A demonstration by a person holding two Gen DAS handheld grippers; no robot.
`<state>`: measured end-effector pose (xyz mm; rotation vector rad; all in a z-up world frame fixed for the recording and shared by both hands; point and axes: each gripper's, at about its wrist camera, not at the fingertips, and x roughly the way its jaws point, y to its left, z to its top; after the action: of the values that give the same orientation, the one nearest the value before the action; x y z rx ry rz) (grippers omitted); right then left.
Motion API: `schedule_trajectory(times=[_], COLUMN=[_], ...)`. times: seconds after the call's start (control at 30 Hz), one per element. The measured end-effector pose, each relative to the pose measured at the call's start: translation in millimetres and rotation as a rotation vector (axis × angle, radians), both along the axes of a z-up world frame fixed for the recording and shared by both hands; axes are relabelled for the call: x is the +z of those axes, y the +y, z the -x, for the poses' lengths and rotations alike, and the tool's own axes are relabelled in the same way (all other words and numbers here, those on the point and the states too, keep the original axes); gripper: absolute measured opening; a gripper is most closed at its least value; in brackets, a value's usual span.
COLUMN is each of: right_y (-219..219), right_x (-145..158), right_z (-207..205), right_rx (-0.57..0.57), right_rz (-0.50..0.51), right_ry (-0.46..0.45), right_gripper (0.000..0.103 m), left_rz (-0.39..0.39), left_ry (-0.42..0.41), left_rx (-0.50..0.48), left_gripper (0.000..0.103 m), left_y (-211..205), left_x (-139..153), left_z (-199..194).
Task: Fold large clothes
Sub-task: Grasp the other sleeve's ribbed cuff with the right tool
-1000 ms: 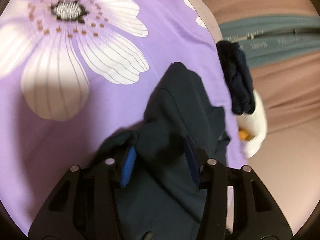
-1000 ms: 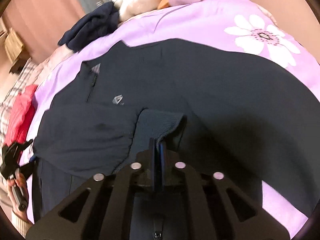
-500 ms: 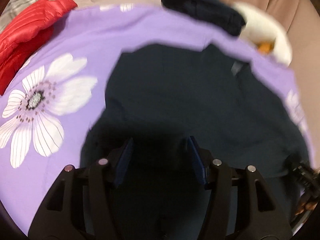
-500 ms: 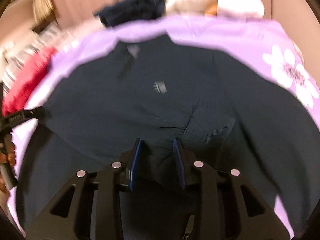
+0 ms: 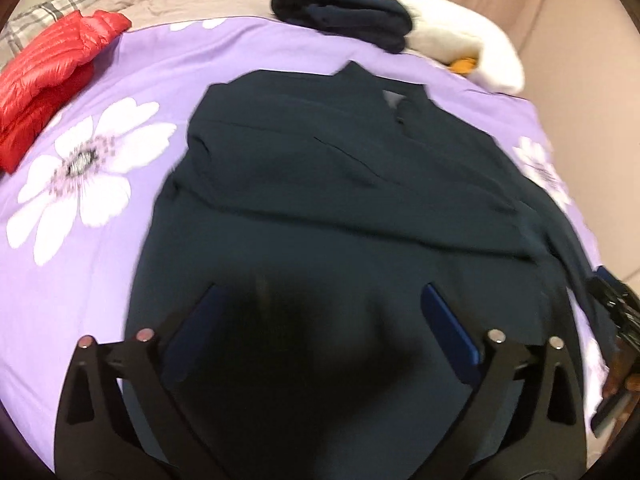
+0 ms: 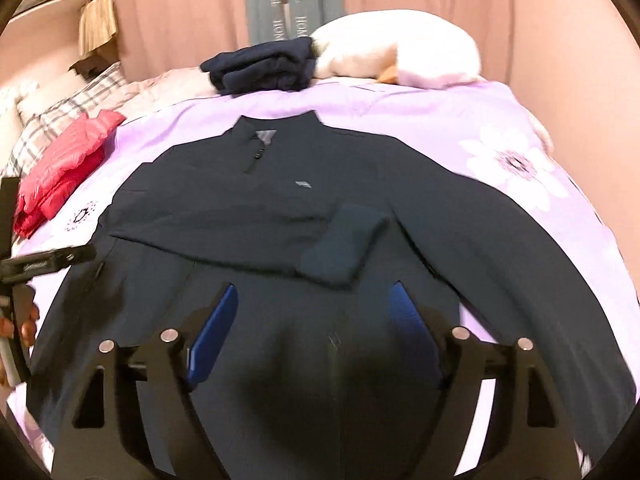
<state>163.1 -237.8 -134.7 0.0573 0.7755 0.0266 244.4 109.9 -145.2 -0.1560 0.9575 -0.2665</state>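
Both claws hang over a dark jacket (image 6: 360,184) with their jaws opening and nothing between the blue pads. Seen from its own camera, the left claw (image 5: 320,332) stands wide apart above the jacket's lower part; the right claw (image 6: 316,332) is likewise apart above the hem, its pads clear of the cloth. The jacket lies spread flat, front up, on a bed (image 6: 400,108) covered in purple fabric with white flowers, collar toward the far end. One sleeve (image 6: 248,232) is folded across the chest, its ribbed cuff (image 6: 344,248) resting near the middle, just beyond the right claw; the other sleeve (image 6: 540,240) stretches out along the jacket's side. At the far edge of the bed lie a folded navy garment (image 5: 344,16) and, touching it, a white plush toy (image 5: 460,40). A red puffer jacket (image 5: 48,68) sits well apart on the bed's left side.
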Motion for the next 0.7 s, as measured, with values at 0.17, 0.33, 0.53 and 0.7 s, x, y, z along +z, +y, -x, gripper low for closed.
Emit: schedule_trajectory(times=[0.17,0.33,0.53,0.7], right_y=[-25,-61,-114,-173], right_x=[2,2,-11,-38], right_z=[45,86,125,157], right_rx=[-0.099,-0.207,-0.366,-0.526], right_rz=[0.051,0.034,-0.086,-0.447], right_ry=[0.003,0.017,0.054,0.055], right_gripper=[0.087,0.089,0.090,0.090], left_rz=[0.057,0.106,0.130,0.123], left_ry=[0.016,0.020,0.059,0.079], left_rx=[0.000,0.017,0.027,0.051], left_gripper=[0.101,0.101,0.101,0.101], left_y=[-5,-2,8,17], left_x=[6,10,8,8], left_z=[48,88,116,132])
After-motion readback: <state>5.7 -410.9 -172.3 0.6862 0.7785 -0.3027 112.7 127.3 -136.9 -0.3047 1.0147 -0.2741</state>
